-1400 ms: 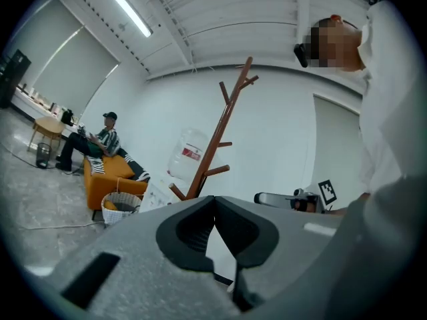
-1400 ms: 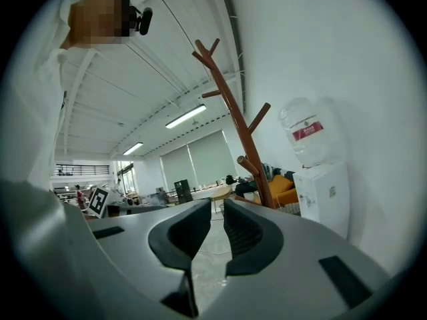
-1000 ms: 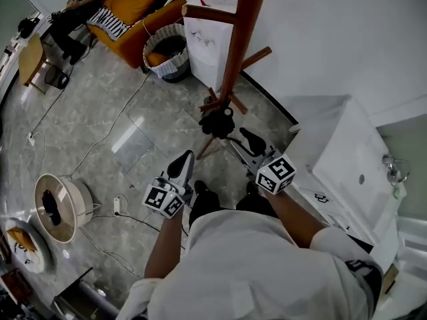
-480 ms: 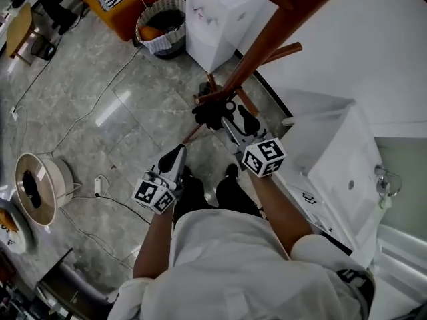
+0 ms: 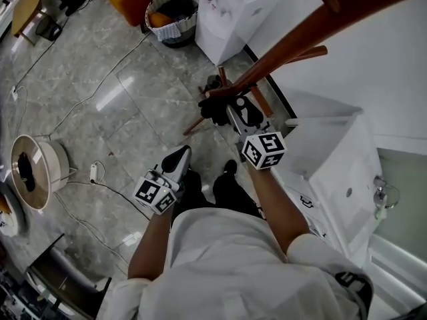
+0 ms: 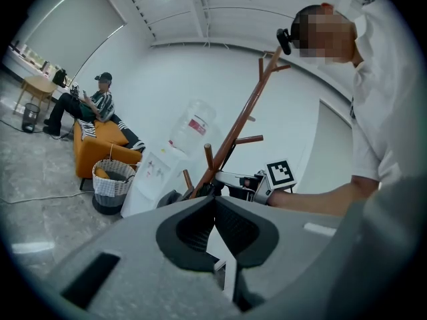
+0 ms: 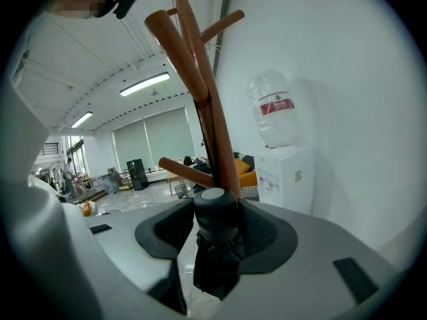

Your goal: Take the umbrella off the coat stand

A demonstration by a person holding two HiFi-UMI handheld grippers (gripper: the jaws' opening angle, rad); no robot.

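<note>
You're bringing the right gripper, its jaws just opening wide, around the folded black umbrella hanging on the brown wooden coat stand; next, you'll need to close on it firmly.

Grey left gripper with dark pads, jaws together, nothing between, facing brown wooden coat stand.
White water dispenser with clear bottle just left of stand; grey woven basket beside orange sofa with seated person.

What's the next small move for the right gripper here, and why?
Probably close the right gripper on the umbrella: its jaws have just been opening and stand apart around the handle, not gripping, and the umbrella is at the coat stand.
</note>
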